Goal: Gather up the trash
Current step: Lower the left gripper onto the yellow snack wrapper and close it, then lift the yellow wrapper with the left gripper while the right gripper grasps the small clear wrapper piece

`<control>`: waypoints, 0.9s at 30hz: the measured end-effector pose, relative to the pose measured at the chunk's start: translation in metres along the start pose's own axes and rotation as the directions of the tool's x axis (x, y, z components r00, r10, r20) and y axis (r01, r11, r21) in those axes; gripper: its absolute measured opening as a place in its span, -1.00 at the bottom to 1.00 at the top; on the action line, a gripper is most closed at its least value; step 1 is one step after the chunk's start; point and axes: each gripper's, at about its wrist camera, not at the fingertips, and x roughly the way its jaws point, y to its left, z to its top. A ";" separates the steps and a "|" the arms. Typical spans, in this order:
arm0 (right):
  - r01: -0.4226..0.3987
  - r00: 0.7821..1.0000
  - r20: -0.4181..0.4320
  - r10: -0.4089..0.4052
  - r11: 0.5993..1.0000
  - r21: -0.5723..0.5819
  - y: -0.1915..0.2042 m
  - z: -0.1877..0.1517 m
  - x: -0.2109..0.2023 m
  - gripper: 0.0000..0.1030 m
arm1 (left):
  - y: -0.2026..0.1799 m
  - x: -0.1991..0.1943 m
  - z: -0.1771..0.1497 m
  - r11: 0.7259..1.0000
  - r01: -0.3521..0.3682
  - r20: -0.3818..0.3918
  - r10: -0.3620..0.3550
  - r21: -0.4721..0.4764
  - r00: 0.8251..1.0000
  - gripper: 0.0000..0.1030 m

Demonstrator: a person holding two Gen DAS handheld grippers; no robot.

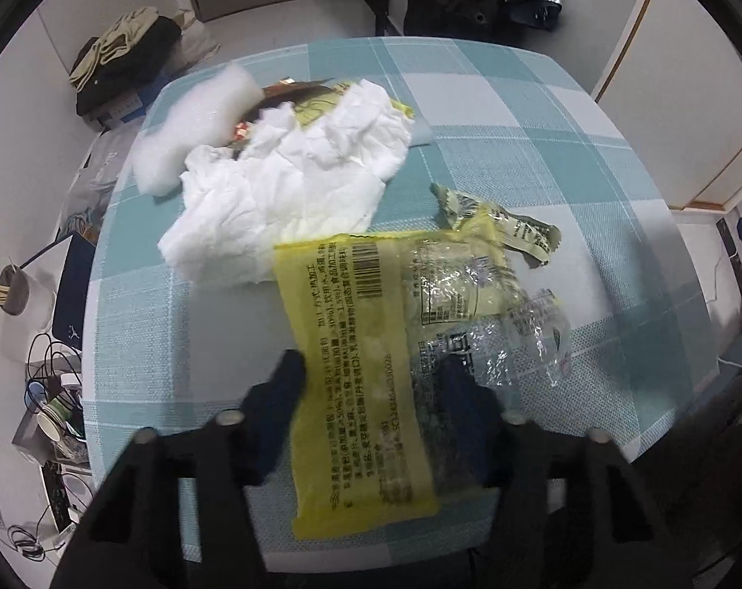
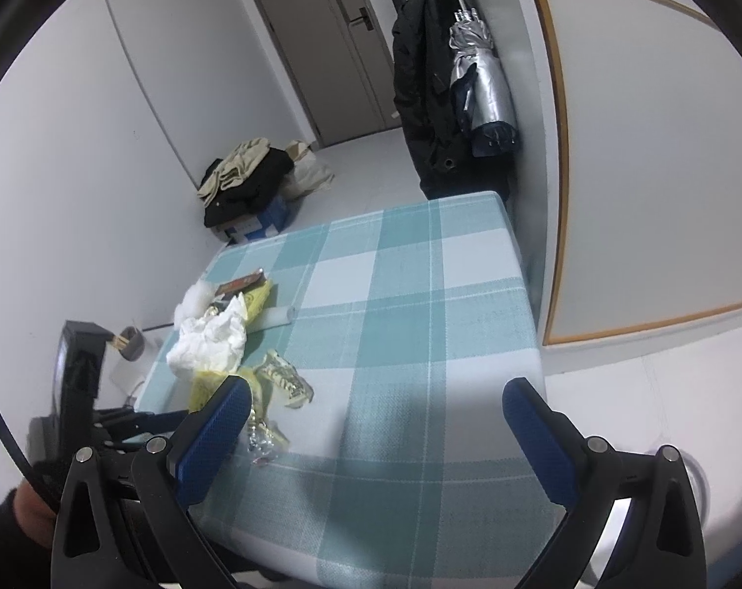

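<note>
The left tool [image 1: 368,383] is pinching a yellow wrapper [image 1: 351,353] over the table [image 1: 542,113]; the right tool [image 2: 375,422] hangs spread and empty. Next it should carry the wrapper toward the crumpled tissue [image 1: 292,181], where a torn green wrapper [image 1: 503,221] lies close by.

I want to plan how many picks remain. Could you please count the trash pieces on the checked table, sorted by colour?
White: 2, the crumpled tissue and the foam piece
Yellow: 2, the big wrapper between the left tool's fingers, and another wrapper under the tissue
Green-printed torn wrapper: 1
Brown packet: 1
Total: 6 that I can tell apart
</note>
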 end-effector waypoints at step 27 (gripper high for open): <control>0.130 0.991 0.048 -0.125 0.981 -0.141 0.025 0.016 -0.023 0.98 | 0.089 -0.082 -0.034 0.835 0.530 0.367 -0.451 -0.147 0.814 -0.63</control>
